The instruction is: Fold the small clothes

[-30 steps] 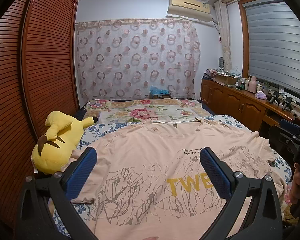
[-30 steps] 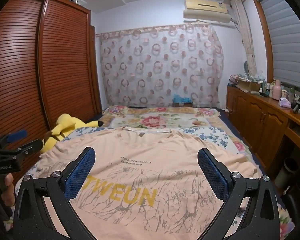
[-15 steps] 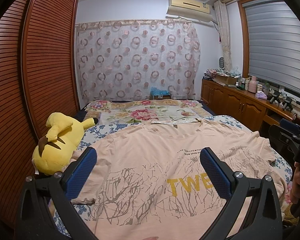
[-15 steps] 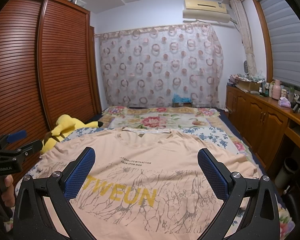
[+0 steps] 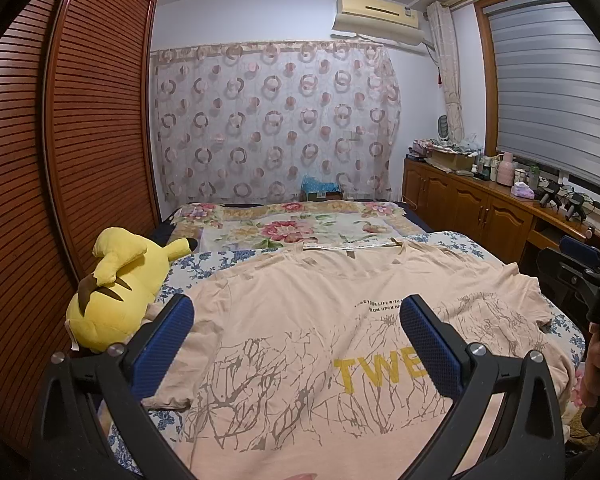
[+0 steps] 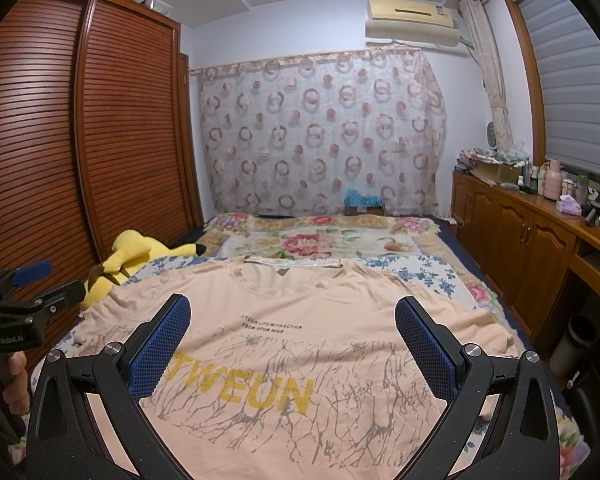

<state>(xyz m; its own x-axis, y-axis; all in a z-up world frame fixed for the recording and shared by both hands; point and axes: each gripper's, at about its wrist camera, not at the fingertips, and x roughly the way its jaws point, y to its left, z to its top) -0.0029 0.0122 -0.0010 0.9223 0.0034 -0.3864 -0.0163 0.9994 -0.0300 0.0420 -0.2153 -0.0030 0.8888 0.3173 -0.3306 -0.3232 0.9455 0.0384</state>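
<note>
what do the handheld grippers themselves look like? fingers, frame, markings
Both match: the left gripper and right gripper have a speckled matte-black Y-shaped frame with silver pivot bolts, and two fingers faced with blue dimpled pads. Seen from the side in the right wrist view, the left unit's black body carries white "GenRobot.AI" lettering and a blue tab on top. No cables or sleeves visible.

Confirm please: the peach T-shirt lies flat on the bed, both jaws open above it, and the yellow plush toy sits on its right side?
Not quite. The left wrist view shows the yellow plush toy on the left side of the peach T-shirt, by the wardrobe. The rest holds.
</note>
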